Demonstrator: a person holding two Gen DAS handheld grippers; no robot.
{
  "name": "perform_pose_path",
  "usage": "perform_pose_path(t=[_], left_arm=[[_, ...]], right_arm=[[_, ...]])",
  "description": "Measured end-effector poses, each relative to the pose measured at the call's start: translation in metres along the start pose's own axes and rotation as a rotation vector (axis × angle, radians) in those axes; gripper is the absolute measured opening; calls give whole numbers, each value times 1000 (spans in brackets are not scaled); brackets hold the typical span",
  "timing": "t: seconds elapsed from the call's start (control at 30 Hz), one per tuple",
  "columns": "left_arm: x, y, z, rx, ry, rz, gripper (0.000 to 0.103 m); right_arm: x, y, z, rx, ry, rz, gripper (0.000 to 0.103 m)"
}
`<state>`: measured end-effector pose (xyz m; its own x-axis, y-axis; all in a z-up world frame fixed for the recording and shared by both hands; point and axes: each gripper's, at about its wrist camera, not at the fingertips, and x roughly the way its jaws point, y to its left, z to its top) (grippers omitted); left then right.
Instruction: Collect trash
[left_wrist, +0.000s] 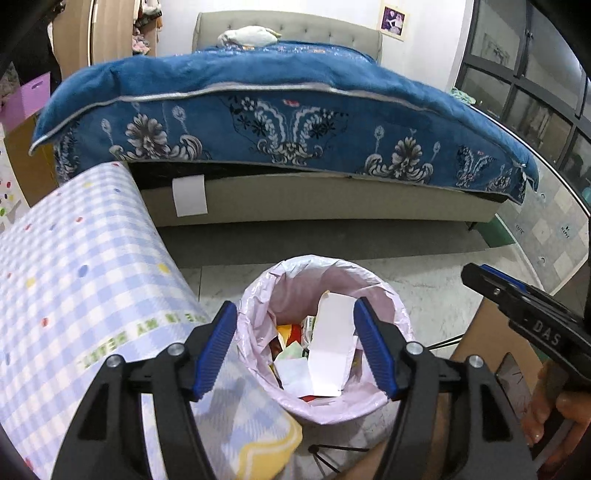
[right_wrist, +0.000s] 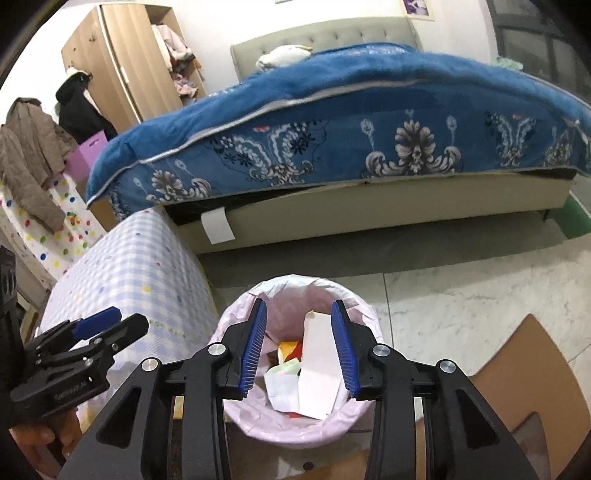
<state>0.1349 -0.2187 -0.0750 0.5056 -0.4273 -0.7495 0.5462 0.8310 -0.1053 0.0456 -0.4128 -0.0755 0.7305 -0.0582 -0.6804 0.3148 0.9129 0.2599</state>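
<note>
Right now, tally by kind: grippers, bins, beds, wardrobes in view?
Grippers: 2, left gripper and right gripper, both open and empty.
Bins: 1, pink-lined trash bin with paper inside.
Beds: 1, bed.
Wardrobes: 1, wardrobe.
Total: 5

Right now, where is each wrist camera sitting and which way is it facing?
Left wrist: above the trash bin, looking down-forward toward the bed; shows the open left gripper, plus the right gripper.
Right wrist: above the bin, same heading; shows the open right gripper, plus the left.
Shared: bin, white paper, bed, checkered cloth.
</note>
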Motion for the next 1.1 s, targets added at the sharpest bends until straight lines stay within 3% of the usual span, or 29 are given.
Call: perform_pose_path(t=[0.17, 0.27, 0.33, 0.4, 0.53, 0.8, 1.1], left_arm=[[-39, -1, -7, 4, -27, 33, 64], [-69, 2, -16, 3, -43, 61, 64], [-89, 6, -24, -9, -56, 77, 71], [-111, 11, -32, -26, -73, 97, 80], [-152, 23, -45, -59, -101, 158, 97], [-221, 51, -70, -110, -161, 293, 96], [-275, 96, -112, -210, -178, 451, 96]], right_arm=[[-38, 11, -5, -11, -18, 29, 43], [-61, 26, -12, -36, -13, 66, 61], [-74, 38, -19, -69, 2, 81, 79], [-86, 54, -25, -110, 9, 77, 88], [-109, 83, -34, -175, 6, 72, 89], [-150, 140, -41, -273, -34, 126, 93], [-176, 215, -57, -414, -59, 264, 93]])
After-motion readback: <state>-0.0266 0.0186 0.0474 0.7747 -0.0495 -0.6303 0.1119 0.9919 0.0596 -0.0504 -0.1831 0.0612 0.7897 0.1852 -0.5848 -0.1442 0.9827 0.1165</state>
